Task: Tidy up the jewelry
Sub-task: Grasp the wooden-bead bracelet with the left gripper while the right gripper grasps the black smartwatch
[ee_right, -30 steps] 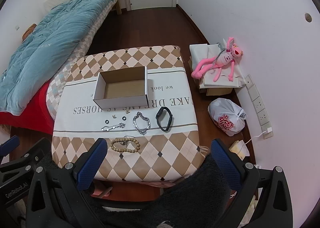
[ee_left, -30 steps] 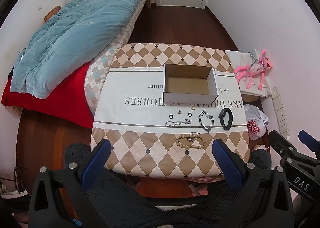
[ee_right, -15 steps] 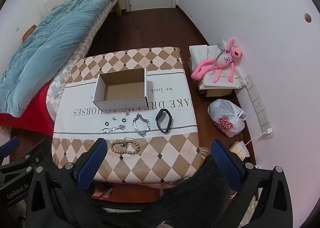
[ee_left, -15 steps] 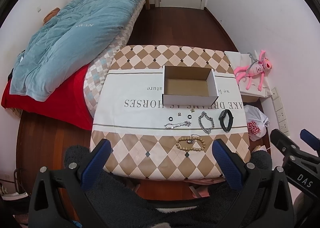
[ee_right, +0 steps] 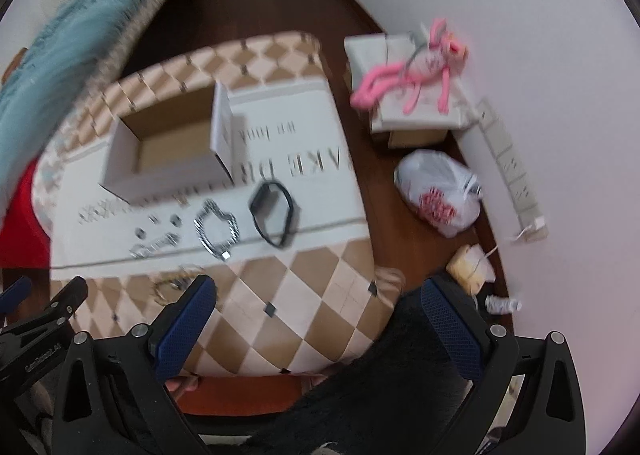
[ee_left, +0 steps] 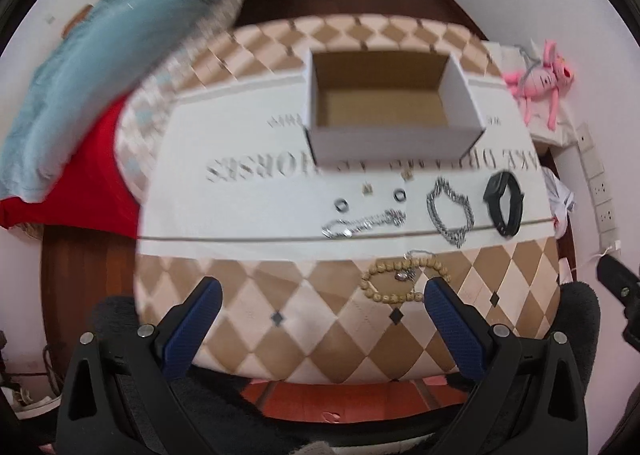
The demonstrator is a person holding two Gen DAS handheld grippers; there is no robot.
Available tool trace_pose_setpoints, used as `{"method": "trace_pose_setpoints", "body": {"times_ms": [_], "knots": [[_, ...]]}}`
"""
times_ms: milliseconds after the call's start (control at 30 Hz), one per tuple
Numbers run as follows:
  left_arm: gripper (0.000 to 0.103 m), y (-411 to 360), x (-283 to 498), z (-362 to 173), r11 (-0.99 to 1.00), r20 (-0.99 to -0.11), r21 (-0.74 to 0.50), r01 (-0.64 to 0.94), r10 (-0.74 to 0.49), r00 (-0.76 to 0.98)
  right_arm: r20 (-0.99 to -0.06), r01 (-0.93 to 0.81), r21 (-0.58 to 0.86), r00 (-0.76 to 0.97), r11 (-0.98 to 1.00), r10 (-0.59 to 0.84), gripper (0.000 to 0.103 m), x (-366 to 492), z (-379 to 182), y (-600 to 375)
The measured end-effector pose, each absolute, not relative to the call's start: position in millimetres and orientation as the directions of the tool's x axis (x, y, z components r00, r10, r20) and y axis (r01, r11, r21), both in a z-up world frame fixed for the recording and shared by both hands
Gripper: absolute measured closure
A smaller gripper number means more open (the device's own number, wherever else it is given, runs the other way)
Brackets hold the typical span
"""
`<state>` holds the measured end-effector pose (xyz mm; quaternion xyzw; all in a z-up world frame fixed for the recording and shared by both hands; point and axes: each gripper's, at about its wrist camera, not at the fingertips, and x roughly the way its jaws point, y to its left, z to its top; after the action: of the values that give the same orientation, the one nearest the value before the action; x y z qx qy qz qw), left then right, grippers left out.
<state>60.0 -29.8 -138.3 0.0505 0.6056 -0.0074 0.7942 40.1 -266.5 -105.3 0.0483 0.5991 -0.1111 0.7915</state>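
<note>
An open, empty cardboard box (ee_left: 394,135) (ee_right: 160,175) stands on the checkered tablecloth (ee_left: 280,295). In front of it lie a black wristband (ee_left: 503,202) (ee_right: 274,213), a silver chain bracelet (ee_left: 450,212) (ee_right: 216,229), a thinner silver chain (ee_left: 362,224) (ee_right: 154,245), two small rings (ee_left: 341,205), small studs (ee_left: 367,188) and a wooden bead bracelet (ee_left: 404,283) (ee_right: 172,287). My left gripper (ee_left: 318,297) is open and empty over the table's near edge, its right finger beside the beads. My right gripper (ee_right: 318,299) is open and empty over the near right corner.
A bed with a blue duvet (ee_left: 120,35) and red cover (ee_left: 80,175) stands to the left. A pink plush toy (ee_right: 416,71) lies on a box by the right wall, with a white plastic bag (ee_right: 438,191) and wall sockets (ee_right: 508,171) nearby.
Both grippers have moved down and forward toward the table, so the jewelry looks much larger. The right view has swung to the right. Both frames are motion-blurred.
</note>
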Motion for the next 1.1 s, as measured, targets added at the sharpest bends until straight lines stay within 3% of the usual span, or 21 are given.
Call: {"method": "trace_pose_setpoints", "body": {"times_ms": [167, 367, 533, 800, 867, 900, 1000, 1067, 1100], "knots": [[0.000, -44.5, 65.4, -181.0, 0.993, -0.978, 0.062, 0.099, 0.040, 0.203, -0.982, 0.229, -0.064, 0.159, 0.971, -0.102, 0.009, 45.4, -165.1, -271.5], [0.003, -52.1, 72.3, -205.6, 0.994, -0.984, 0.018, 0.105, -0.001, 0.178, -0.992, 0.218, -0.073, 0.083, 0.973, -0.093, 0.011, 50.8, -211.9, -268.9], [0.034, -52.3, 81.0, -226.6, 0.994, -0.991, -0.031, 0.101, -0.044, 0.128, -0.994, 0.220, -0.073, 0.066, 0.973, -0.089, 0.011, 55.5, -225.9, -271.0], [0.054, -50.0, 80.3, -243.8, 0.991, -0.989, -0.088, 0.100, -0.098, 0.106, -0.995, 0.234, -0.066, 0.058, 0.970, -0.082, 0.012, 60.7, -231.8, -273.4], [0.071, -49.9, 79.2, -242.7, 0.988, -0.986, -0.094, 0.122, -0.109, 0.126, -0.995, 0.240, -0.063, 0.058, 0.969, -0.079, 0.012, 62.1, -232.6, -275.2], [0.087, -50.0, 78.9, -241.7, 0.986, -0.984, -0.105, 0.132, -0.123, 0.129, -0.995, 0.246, -0.058, 0.058, 0.968, -0.075, 0.012, 61.9, -232.6, -276.0], [0.088, -52.1, 79.0, -240.5, 0.983, -0.983, -0.108, 0.150, -0.128, 0.133, -0.996, 0.267, -0.044, 0.067, 0.963, -0.065, 0.012, 63.2, -231.2, -280.6], [0.103, -50.2, 79.0, -232.3, 0.982, -0.977, -0.113, 0.152, -0.138, 0.163, -0.995, 0.286, -0.025, 0.082, 0.958, -0.051, 0.012, 66.0, -230.0, -285.8], [0.103, -49.8, 79.3, -229.6, 0.982, -0.975, -0.118, 0.150, -0.144, 0.170, -0.995, 0.294, -0.019, 0.089, 0.956, -0.047, 0.013, 68.2, -230.1, -288.8]]}}
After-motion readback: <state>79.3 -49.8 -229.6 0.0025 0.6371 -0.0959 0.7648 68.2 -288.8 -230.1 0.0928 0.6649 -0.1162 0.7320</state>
